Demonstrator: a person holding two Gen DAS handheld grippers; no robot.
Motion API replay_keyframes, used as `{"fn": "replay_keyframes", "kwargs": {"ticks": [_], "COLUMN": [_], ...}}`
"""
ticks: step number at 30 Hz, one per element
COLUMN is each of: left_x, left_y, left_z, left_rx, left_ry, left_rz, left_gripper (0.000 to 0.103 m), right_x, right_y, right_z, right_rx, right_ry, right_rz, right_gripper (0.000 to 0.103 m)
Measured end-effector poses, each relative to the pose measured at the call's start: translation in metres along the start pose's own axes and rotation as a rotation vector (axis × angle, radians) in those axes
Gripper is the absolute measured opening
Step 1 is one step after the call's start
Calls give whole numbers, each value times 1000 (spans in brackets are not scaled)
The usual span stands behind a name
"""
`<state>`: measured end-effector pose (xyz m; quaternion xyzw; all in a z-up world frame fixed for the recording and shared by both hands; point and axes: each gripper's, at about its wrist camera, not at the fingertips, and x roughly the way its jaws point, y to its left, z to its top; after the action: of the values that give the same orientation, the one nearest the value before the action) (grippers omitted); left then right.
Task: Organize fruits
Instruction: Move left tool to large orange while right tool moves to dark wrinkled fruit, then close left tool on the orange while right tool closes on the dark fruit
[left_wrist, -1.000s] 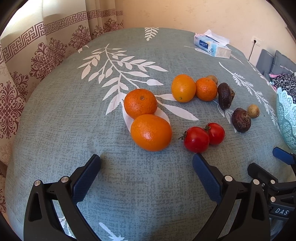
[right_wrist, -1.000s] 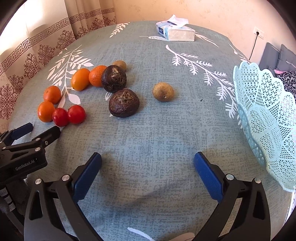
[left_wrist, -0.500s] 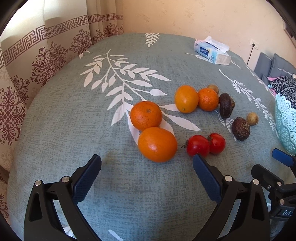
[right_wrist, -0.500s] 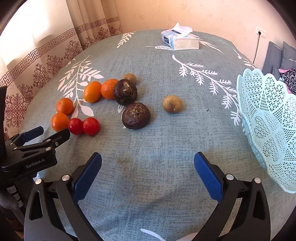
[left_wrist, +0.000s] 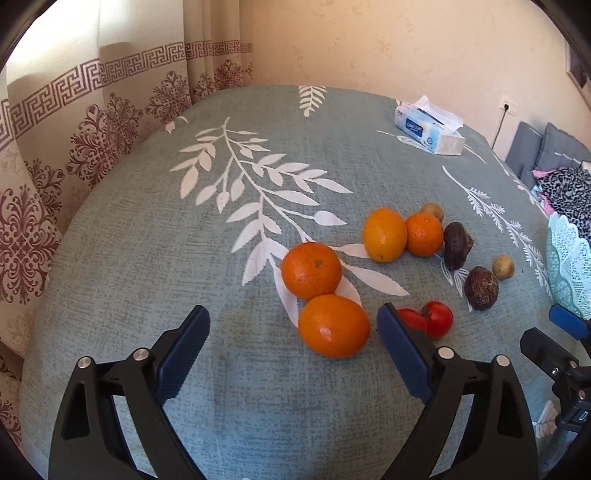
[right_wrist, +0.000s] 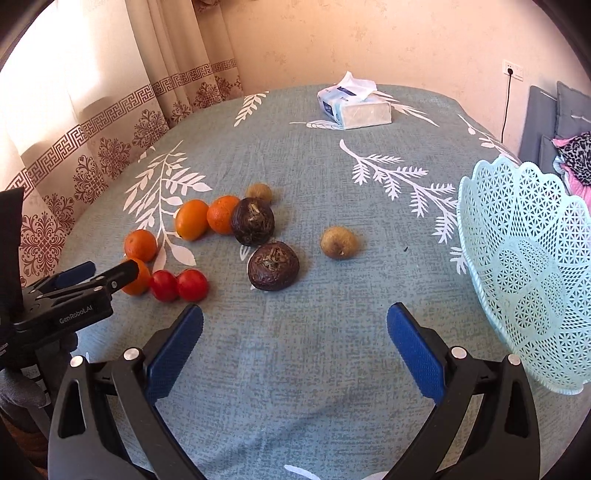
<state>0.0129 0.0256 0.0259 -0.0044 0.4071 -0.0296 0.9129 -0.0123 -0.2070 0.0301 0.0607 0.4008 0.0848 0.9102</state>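
Four oranges lie on the grey-green tablecloth; the nearest orange (left_wrist: 333, 325) touches another orange (left_wrist: 311, 270). Beside them sit two red tomatoes (left_wrist: 437, 318), two dark wrinkled fruits (right_wrist: 272, 265) and two small brown fruits (right_wrist: 339, 242). My left gripper (left_wrist: 293, 317) hovers over the cloth with its jaws closing. The nearest orange shows in the gap by its right finger, and the pads do not touch it. My right gripper (right_wrist: 295, 314) stands open over bare cloth, in front of the dark fruits. A pale blue lattice basket (right_wrist: 524, 258) stands tilted at the right.
A tissue box (right_wrist: 354, 107) rests at the far side of the round table. Patterned curtains (left_wrist: 92, 122) hang along the left. Grey cushions and a patterned cloth (left_wrist: 565, 184) lie beyond the right edge. The left gripper (right_wrist: 92, 277) shows at the right wrist view's left edge.
Both cameras have tipped upward, so the fruits sit lower in the views and more wall shows. The left gripper's jaws have narrowed a little. No fruit has moved.
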Motion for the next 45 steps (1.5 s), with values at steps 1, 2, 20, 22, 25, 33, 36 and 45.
{"fn": "replay_keyframes", "kwargs": {"ticks": [1,2,20,22,25,33,36,45], "left_x": [2,4,12,10,6,-3,-5,-13], "left_y": [0,0,-1,0,2,4,3,-5], "left_z": [0,0,-2,-2,-1,0,0,3], "left_rx": [-5,-12,-54,-52,-57,-52,-49,-30], "left_ry": [14,26,58,52,41,20,18,0], "left_rz": [-15,-30,-162,-158,-152,-148,-147,-136], "left_gripper": [86,83,42,42,42,42,42,42], "right_x": [0,0,32,39,48,63,61,41], "right_y": [0,0,13,15,18,18,18,16], "right_z": [0,0,22,25,27,27,27,27], "right_rx": [-1,-2,-48,-57,-76,-87,-84,-81], "right_ry": [0,1,46,56,67,91,89,43], "right_rz": [1,2,50,51,43,17,21,13], "right_gripper": [101,101,69,68,65,49,41,41]}}
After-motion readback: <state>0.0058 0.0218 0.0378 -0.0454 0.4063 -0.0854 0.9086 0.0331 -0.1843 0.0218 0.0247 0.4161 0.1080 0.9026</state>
